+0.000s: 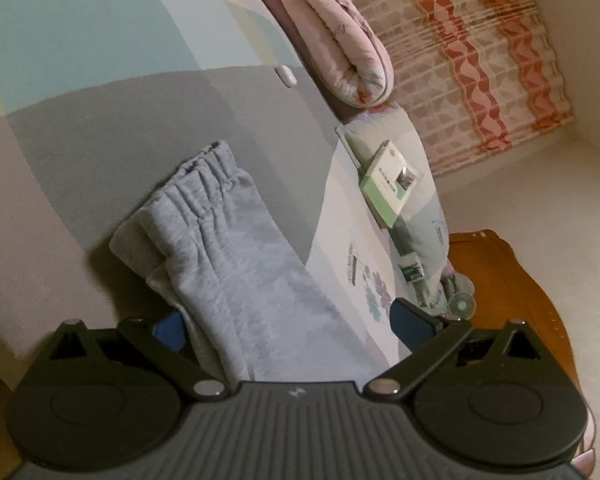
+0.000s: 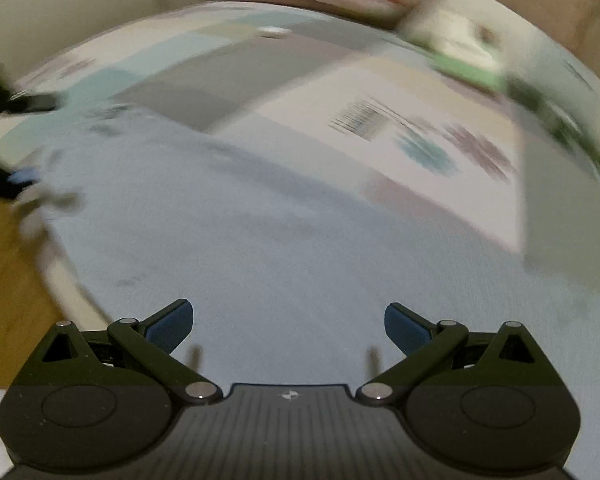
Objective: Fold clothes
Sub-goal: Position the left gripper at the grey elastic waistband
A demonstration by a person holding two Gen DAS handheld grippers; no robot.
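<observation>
Trousers (image 1: 236, 240) of soft, light, limp fleece lie folded on the bed (image 1: 100, 140) under both wide-open jaws, probably best pinched at the thick elastic waistband, far end.

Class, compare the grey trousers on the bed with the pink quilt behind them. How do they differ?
The trousers are plain pale grey; the quilt is pink with a faint print. The trousers lie flat on the bed, waistband gathered; the quilt is rolled into a thick bundle. The trousers lie between the open fingers of the left hand-held gripper; the quilt lies far off. Both are soft fabric.
</observation>
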